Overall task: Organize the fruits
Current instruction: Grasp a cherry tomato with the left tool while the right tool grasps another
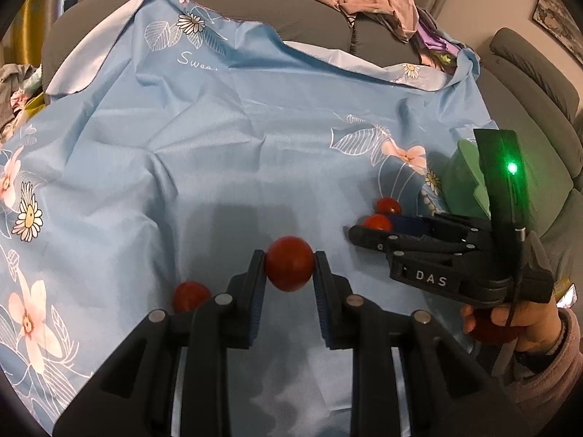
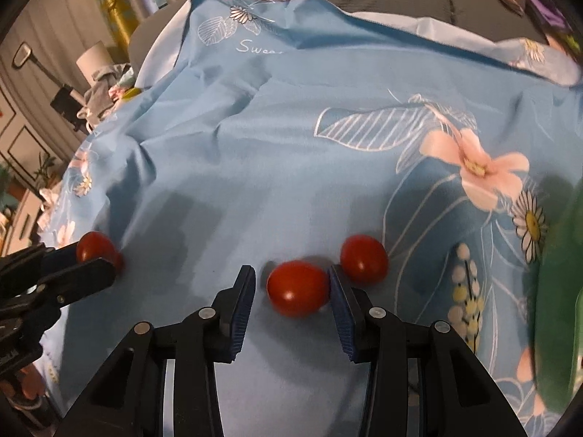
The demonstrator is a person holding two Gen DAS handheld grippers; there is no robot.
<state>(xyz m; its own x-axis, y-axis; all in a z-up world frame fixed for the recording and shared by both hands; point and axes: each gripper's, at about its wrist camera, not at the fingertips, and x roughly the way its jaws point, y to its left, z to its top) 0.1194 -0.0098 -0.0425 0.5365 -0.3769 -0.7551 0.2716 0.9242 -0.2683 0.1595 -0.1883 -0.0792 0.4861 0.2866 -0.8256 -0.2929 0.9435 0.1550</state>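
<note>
Starting at your left, one cherry tomato (image 1: 189, 295) lies loose on the blue flowered cloth (image 1: 182, 145), just beside and partly behind your left claw (image 1: 289, 267). That claw is clenched on a second cherry tomato (image 1: 289, 268): both ribbed pads press its sides, and in the right wrist view the same fruit shows at the left edge, pinched between the dark fingertips. Whether it is lifted clear of the cloth you cannot tell from these views.

Further right, your right claw (image 2: 293, 287) sits low over the cloth with its jaws spread moderately wide around a third cherry tomato (image 2: 297, 287). The right pad touches or nearly touches the fruit, while a clear gap remains between the fruit and the left pad, so this claw is released and grips nothing yet. A fourth cherry tomato (image 2: 364, 258) rests on the cloth just beyond the right fingertip, close to the third one.

At the far right stands a green container (image 1: 462, 178), partly hidden behind the right claw's body. Its inside is out of view, so you cannot say whether any fruit is already in it.

Judging from this, the task looks to be at an early or middle stage: four tomatoes are out on the cloth or in a claw, one is grasped, one is about to be, and two wait untouched.
</note>
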